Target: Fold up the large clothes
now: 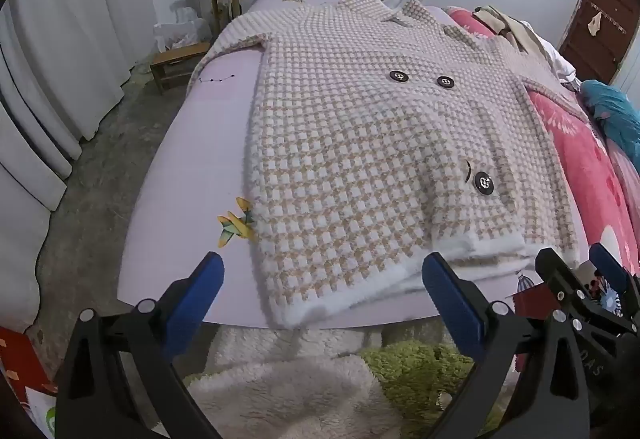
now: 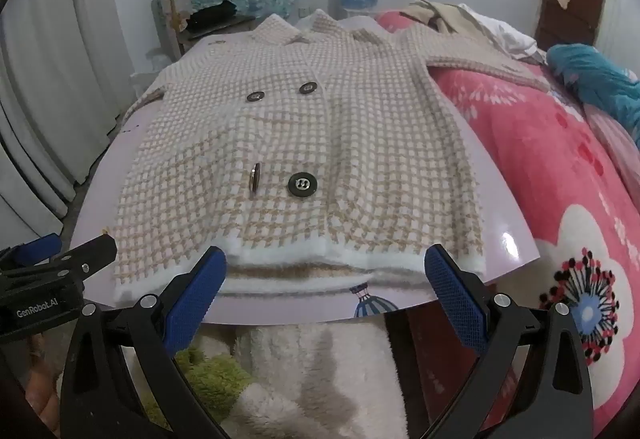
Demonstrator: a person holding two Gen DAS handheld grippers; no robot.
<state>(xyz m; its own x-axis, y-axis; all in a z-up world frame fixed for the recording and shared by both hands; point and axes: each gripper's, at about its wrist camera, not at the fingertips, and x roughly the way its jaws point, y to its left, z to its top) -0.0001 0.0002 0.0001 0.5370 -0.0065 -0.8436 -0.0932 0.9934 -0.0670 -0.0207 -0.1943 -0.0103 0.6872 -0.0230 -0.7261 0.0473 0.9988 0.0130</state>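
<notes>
Beige-and-white checked coat (image 1: pixel 360 143) spread flat, buttoned front up, on a lilac board (image 1: pixel 180 199) atop the bed, left gripper (image 1: pixel 320 295) and right gripper (image 2: pixel 324 279) both released wide, poised just before the white hem, grasping nothing

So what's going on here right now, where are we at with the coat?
A person holds both grippers over the near edge of the board. The checked coat lies spread flat, buttons up, hem toward the cameras, not yet folded. The left gripper and right gripper are wide open at the white hem, gripping nothing.
</notes>
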